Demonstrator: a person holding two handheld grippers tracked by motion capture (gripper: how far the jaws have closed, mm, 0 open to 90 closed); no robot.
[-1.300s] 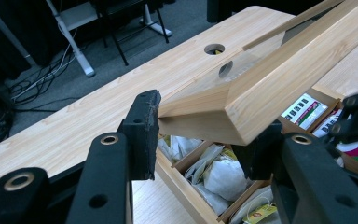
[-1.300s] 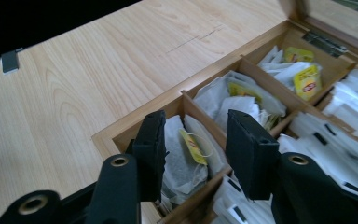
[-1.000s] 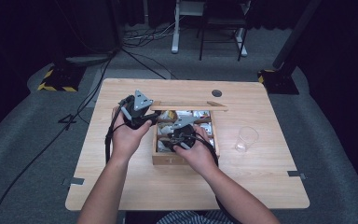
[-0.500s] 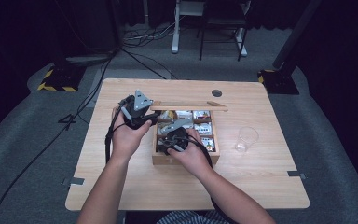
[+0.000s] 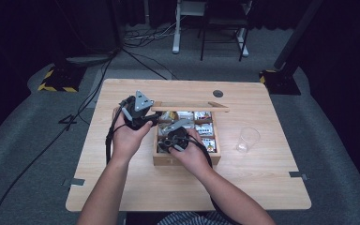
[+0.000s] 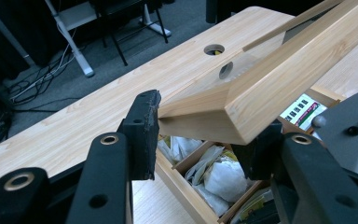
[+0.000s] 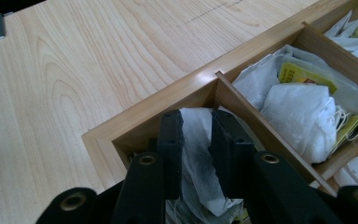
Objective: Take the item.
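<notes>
Left gripper clamps the raised lid; right gripper, jaws just closing, pinches a tea bag in the box.

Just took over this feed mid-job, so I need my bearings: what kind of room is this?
Probably a recording studio or lab bay, not a home. A lone wooden table stands on grey carpet against dark surrounds, cables trail across the floor, and a yellow-and-black striped stand base sits behind it.

A compartmented wooden box sits mid-tabletop with tea bags in its compartments; its lid stands raised along its far side. A plastic cup stands right of it.
</notes>
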